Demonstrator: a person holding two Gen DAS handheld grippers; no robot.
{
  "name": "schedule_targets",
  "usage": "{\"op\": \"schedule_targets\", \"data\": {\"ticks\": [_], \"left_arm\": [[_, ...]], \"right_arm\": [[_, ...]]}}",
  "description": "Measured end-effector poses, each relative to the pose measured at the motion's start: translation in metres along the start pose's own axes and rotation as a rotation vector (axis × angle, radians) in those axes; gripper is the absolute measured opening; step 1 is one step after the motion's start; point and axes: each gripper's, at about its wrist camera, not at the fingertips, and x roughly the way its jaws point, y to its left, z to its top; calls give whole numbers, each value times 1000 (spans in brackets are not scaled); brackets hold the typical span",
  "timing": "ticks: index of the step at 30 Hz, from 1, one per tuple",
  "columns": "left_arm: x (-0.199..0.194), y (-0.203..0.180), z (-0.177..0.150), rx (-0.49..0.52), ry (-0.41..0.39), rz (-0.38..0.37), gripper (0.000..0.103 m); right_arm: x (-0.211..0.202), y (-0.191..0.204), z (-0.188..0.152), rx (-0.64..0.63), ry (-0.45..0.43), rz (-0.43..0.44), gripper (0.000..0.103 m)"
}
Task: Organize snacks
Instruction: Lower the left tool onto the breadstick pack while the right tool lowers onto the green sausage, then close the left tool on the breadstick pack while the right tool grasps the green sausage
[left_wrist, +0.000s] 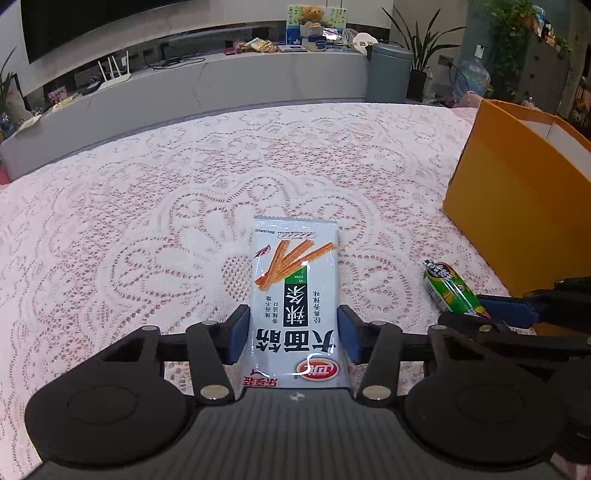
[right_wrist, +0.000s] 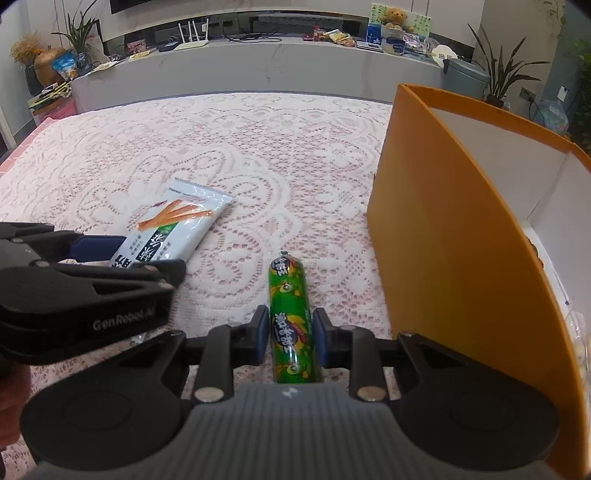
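Left wrist view: the left gripper has its two blue pads against the long edges of a white snack packet, clamped on its near half. The packet lies flat on the lace cloth, its far end with the printed orange sticks pointing away from the camera. To the right, a green sausage lies on the cloth, its near end between the blue fingers of the right gripper, which enters from the right edge. Beyond it stands an orange box, near the cloth's right side.

Right wrist view: the right gripper straddles the sausage, one pad on each side of its near half and touching the wrapper, so it is closed on it. The sausage lies on the cloth, pointing straight away. The box stands just to the right, its white inside partly visible. At left, the left gripper grips the packet, which slants off to the upper right.
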Motion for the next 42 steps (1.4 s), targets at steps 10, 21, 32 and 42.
{"op": "schedule_targets", "data": {"ticks": [10, 21, 32, 42], "left_arm": [[-31, 17, -13, 2, 41, -81, 54], [-23, 13, -18, 85, 43, -60, 70], [-12, 11, -14, 122, 0, -84, 83], [-14, 9, -11, 152, -1, -79, 55]], "right_arm": [[0, -6, 4, 29, -11, 97, 21], [3, 0, 2, -22, -15, 116, 23], [4, 5, 1, -76, -31, 93, 33], [3, 14, -2, -133, -37, 73, 21]]}}
